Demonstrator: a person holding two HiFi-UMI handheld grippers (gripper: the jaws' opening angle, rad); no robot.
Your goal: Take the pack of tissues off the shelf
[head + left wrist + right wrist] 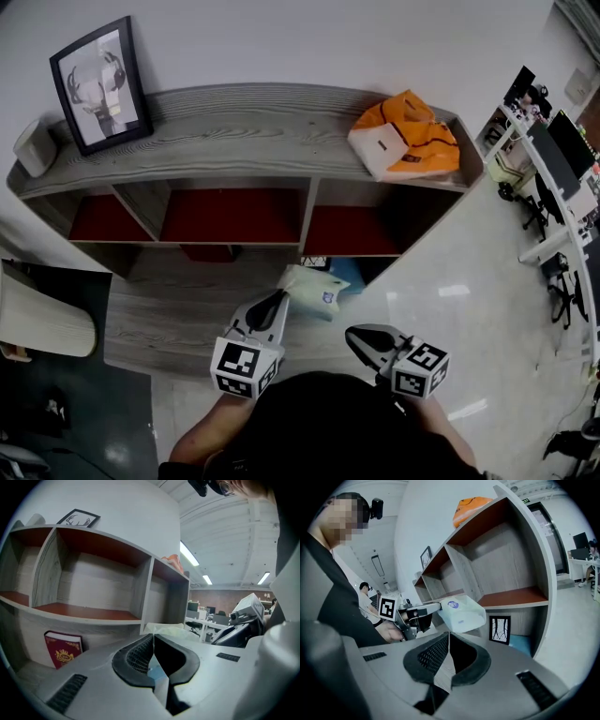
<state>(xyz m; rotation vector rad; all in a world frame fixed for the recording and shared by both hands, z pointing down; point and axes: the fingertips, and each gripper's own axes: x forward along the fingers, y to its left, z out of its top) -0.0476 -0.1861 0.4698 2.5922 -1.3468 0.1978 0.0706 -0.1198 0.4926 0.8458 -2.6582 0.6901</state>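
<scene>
Closest to the head cam is the person's dark top (337, 427), and the two tools stick out just past it. The left hand-held gripper (282, 298) has its jaws pressed together on the near edge of the pack of tissues (314, 286), so it's pinching the wrapper, not the bulk. In its own view a sliver of pale blue shows between the pads. The pack is a soft, pale thing with a little round blue label. It's off the shelf (234, 131) and hangs in the air out in front of the lower row, roughly where the middle and right columns meet. The right hand-held gripper (352, 335) sits just to the right, jaws closed on nothing, near the pack but not touching it. Behind all that the shelf is grey wood with red-floored cubbies. Down low there's a red book (63, 649) in one cubby, and a small framed print (499, 630) with something blue (520, 644) beside it in the right one. Up top, a framed picture (97, 84) leans at the left end and an orange bag (405, 136) sits at the right end. Off to the right there are desks (562, 159) on a shiny pale floor (450, 281).
</scene>
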